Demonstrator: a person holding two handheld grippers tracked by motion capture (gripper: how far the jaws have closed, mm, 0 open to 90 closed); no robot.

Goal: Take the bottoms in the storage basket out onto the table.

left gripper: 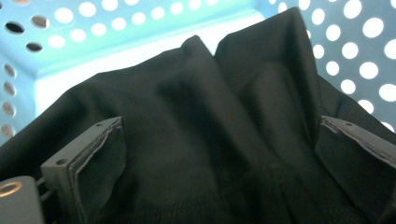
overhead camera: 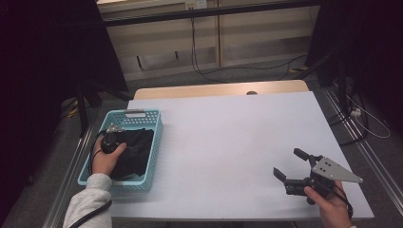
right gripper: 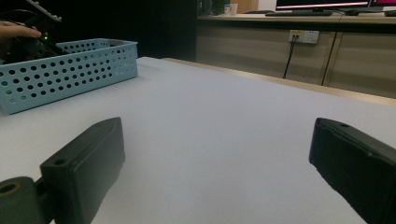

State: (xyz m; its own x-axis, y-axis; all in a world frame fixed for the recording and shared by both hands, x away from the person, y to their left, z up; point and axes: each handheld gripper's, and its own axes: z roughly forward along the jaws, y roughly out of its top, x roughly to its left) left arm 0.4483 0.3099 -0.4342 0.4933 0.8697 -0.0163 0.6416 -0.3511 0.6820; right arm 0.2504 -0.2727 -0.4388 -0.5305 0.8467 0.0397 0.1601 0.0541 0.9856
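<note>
Your left sleeve (overhead camera: 89,202) is pale grey, with a black cable running along its cuff. Both grippers are black: the left gripper (left gripper: 219,154) has worn, fraying pads and a screw hole on each jaw; the right gripper (overhead camera: 291,167) carries a grey three-cornered plate dotted with screws.

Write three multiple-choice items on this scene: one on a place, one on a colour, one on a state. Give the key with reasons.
1. Where does the black cloth lie?
A. in the basket
B. on the bare table
C. on the floor

2. What colour is the basket?
A. red
B. light blue
C. yellow

3. How do the right gripper jaws stand?
A. shut on cloth
B. shut on nothing
C. open

Key: 1 A, the perforated walls surround the cloth; 2 B, its walls are light blue; 3 C, the jaws stand apart over bare table.
</note>
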